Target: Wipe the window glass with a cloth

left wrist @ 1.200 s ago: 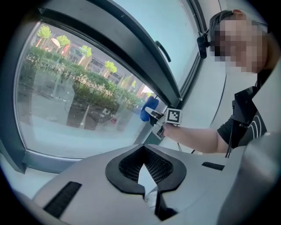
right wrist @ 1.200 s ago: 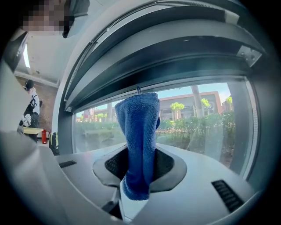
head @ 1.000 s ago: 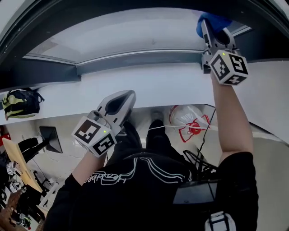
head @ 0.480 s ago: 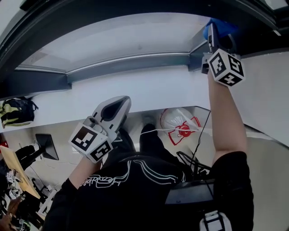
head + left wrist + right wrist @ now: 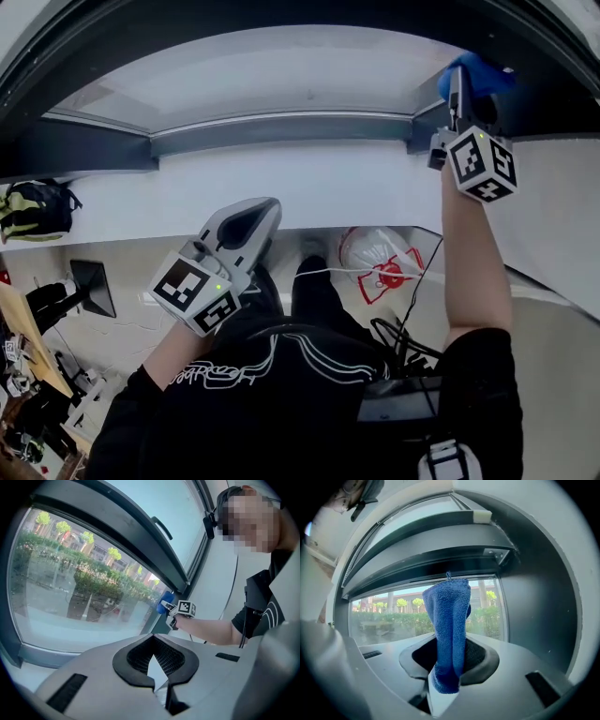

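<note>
The right gripper [image 5: 459, 82] pinches a blue microfibre cloth [image 5: 450, 620], raised at the right-hand corner of the window glass [image 5: 281, 66], beside the dark frame [image 5: 281, 131]; the left gripper [image 5: 246, 217], jaws pressed together on nothing, hangs low before the white sill [image 5: 328, 187].

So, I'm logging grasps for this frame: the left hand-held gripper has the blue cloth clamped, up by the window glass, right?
No, it is the right hand-held gripper that has the blue cloth clamped, up by the window glass. The right gripper view shows the cloth between its jaws; the left hand-held gripper holds nothing.
</note>
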Tool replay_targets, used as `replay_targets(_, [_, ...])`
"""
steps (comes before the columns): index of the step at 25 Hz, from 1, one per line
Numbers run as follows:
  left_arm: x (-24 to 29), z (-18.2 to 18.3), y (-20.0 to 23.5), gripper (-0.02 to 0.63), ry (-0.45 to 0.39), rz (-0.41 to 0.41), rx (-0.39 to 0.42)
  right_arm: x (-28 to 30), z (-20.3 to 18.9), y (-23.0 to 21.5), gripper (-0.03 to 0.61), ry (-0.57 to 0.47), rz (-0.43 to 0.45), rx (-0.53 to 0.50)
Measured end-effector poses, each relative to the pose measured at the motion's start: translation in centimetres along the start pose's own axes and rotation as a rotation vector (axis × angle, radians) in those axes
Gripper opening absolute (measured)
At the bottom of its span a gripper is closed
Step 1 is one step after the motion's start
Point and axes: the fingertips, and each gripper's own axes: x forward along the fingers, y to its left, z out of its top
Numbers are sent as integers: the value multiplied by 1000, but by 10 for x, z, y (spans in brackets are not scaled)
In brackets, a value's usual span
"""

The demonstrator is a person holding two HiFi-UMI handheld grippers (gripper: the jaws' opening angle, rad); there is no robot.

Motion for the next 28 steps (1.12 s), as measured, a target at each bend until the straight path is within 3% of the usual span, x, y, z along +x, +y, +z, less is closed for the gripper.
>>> replay_targets(6, [-41,-5,40,5,-29,47,-27,-3,-8,103,94,-14,134,30])
replay_targets(17, [-163,-10,149,5,-106,179,-83,18,-39,381,94,7,520,-11])
replay_targets(25, [-256,-20,219,5,-151,301,-116,34,-65,571,94,23,740,2])
replay_targets(28, [-283,-24,239,5,-157,323,-120,38,-80,626,94,35,786,-3])
